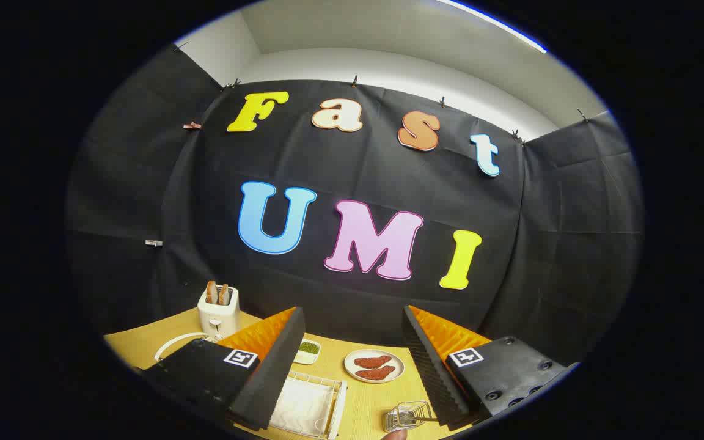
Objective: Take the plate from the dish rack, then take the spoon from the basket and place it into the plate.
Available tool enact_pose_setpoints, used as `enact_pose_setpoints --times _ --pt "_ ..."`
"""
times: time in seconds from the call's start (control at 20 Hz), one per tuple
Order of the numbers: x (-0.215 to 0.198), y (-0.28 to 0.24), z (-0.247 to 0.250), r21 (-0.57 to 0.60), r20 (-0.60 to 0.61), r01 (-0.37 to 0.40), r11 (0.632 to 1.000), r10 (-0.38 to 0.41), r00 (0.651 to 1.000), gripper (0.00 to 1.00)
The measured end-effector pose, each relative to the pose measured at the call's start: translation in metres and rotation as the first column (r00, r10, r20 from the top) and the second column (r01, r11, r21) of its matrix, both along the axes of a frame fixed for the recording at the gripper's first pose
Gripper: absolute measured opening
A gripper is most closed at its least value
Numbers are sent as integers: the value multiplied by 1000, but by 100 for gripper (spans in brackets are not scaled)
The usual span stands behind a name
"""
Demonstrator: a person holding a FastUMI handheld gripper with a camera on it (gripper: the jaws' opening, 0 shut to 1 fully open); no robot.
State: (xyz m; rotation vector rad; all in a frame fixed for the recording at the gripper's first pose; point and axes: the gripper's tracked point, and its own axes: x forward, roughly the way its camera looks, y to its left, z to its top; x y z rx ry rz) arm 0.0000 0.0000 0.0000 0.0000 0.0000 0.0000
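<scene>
Black-cloth booth walls enclose a light wooden table (144,345), with a white wall and ceiling above the cloth.

Gripper (352,366): raised above the table and looking slightly downward over it; the two fingers stand wide apart, nothing between them, touching nothing. Each finger mount carries a square black-and-white marker.

Dish rack (315,406): white wire frame on the table, below and just ahead of the left finger, partly hidden by that finger. White plate (300,406) lies inside it, seemingly flat; its exact tilt cannot be told.

Basket (407,417): small metal wire basket on the table, just beside the right finger's inner edge. A dark handle (426,419) sticks out of it toward that finger; whether it is the spoon cannot be told.

Fingertip of a person (396,435): small rounded part just below the basket.

Round plate (374,365): beyond the fingers, between them, bearing two reddish-brown pieces of food.

Small white dish (308,351): near the left finger's tip, holding something green.

Toaster (218,310): white, beyond the left finger near the cloth, two slices of toast upright in its slots. A white cord (172,342) curves over the table beside it.
</scene>
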Motion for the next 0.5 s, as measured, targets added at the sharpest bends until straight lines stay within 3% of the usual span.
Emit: enact_pose_setpoints --times 0.5 --pt "17 24 -9 27 -44 -31 999 32 999 97"
